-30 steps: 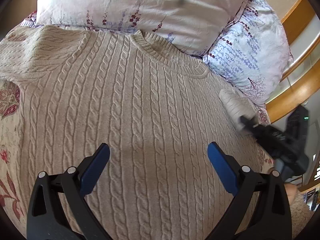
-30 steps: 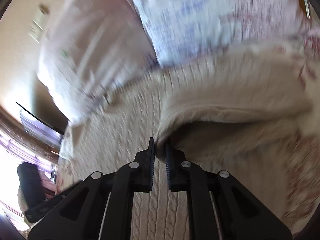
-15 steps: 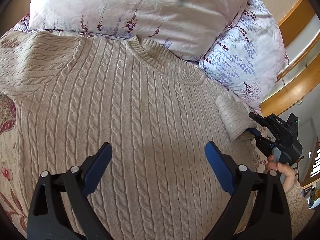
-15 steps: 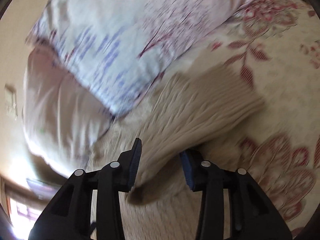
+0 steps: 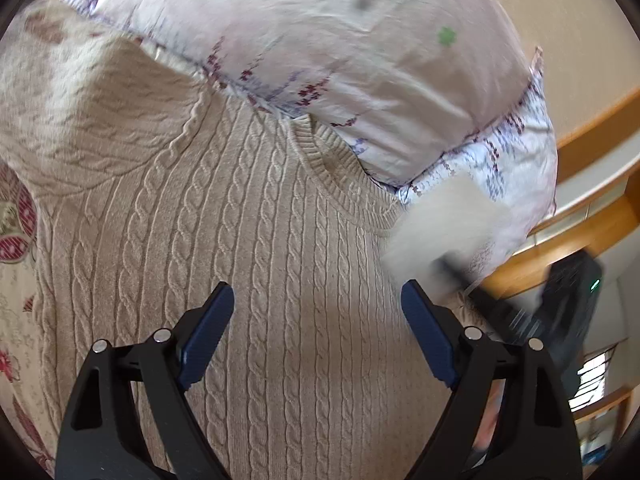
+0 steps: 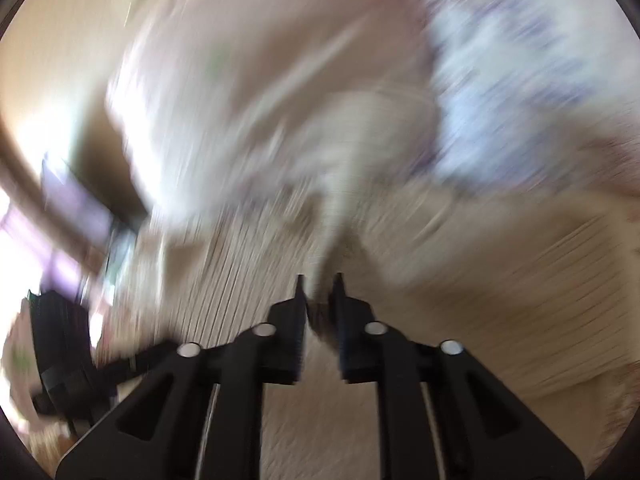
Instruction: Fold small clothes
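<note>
A beige cable-knit sweater (image 5: 256, 264) lies flat on the bed, neckline toward the pillows. My left gripper (image 5: 316, 320) is open and empty, hovering over the sweater's chest. My right gripper (image 6: 319, 296) is shut on the sweater's sleeve (image 6: 340, 200), which hangs lifted from the jaws; that view is heavily blurred. In the left wrist view the right gripper (image 5: 452, 268) shows at the right, holding the blurred sleeve cuff (image 5: 444, 224) above the sweater's right shoulder.
Two floral pillows (image 5: 340, 40) lie past the neckline. A floral bedspread (image 5: 16, 224) shows at the left. A wooden bed frame (image 5: 592, 136) runs along the right.
The right gripper closed on the sleeve cuff again and lifted it up and inward, moving fast. The left gripper moved a little toward the neckline, still open.
</note>
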`<state>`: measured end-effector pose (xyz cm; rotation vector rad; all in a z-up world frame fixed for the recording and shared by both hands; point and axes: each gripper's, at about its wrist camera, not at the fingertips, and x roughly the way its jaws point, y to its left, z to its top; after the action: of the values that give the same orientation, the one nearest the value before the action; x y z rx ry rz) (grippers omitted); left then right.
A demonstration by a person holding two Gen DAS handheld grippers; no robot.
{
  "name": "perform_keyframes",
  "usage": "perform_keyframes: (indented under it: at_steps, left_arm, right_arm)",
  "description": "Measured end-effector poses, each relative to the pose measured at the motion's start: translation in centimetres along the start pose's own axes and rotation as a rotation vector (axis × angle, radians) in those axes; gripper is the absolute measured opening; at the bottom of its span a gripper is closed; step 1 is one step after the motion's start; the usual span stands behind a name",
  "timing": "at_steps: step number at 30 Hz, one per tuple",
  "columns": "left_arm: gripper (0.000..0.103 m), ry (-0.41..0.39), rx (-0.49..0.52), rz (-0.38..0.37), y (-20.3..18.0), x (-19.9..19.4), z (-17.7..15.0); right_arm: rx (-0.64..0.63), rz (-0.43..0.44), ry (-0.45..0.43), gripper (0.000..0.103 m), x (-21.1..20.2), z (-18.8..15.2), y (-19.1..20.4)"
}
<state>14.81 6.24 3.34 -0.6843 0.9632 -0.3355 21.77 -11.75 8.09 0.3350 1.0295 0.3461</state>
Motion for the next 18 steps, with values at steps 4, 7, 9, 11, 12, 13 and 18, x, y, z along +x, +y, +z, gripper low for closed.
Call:
perform_keyframes:
  at_steps: [4, 7, 9, 11, 12, 13, 18]
  left_arm:
    - [0.085, 0.029, -0.022, -0.005, 0.7, 1.1, 0.5]
    - [0.084, 0.051, -0.021, -0.011, 0.7, 2.2, 0.8]
    - [0.077, 0.071, -0.019, -0.005, 0.5, 3.1, 1.1]
    - [0.066, 0.099, -0.026, -0.003, 0.6, 4.0, 1.2]
    - [0.062, 0.107, -0.03, 0.01, 0.6, 4.4, 1.4]
    - [0.054, 0.113, -0.031, 0.025, 0.7, 4.8, 1.5]
    - [0.015, 0.147, -0.007, 0.069, 0.5, 6.5, 2.5]
  right_arm:
    - [0.1, 0.04, 0.082, 0.047, 0.9, -2.8, -1.4]
    - [0.277, 0.069, 0.053, 0.047, -0.9, -4.2, -5.3]
    - [0.471, 0.076, -0.021, 0.047, -3.3, -5.7, -9.7]
    - [0.602, 0.066, -0.09, 0.047, -5.0, -7.0, -12.7]
    - [0.664, 0.057, -0.125, 0.047, -5.7, -7.6, -14.2]
    - [0.718, 0.044, -0.149, 0.047, -6.0, -7.8, -15.6]
    - [0.928, 0.064, -0.283, 0.038, -6.8, -8.8, -20.9]
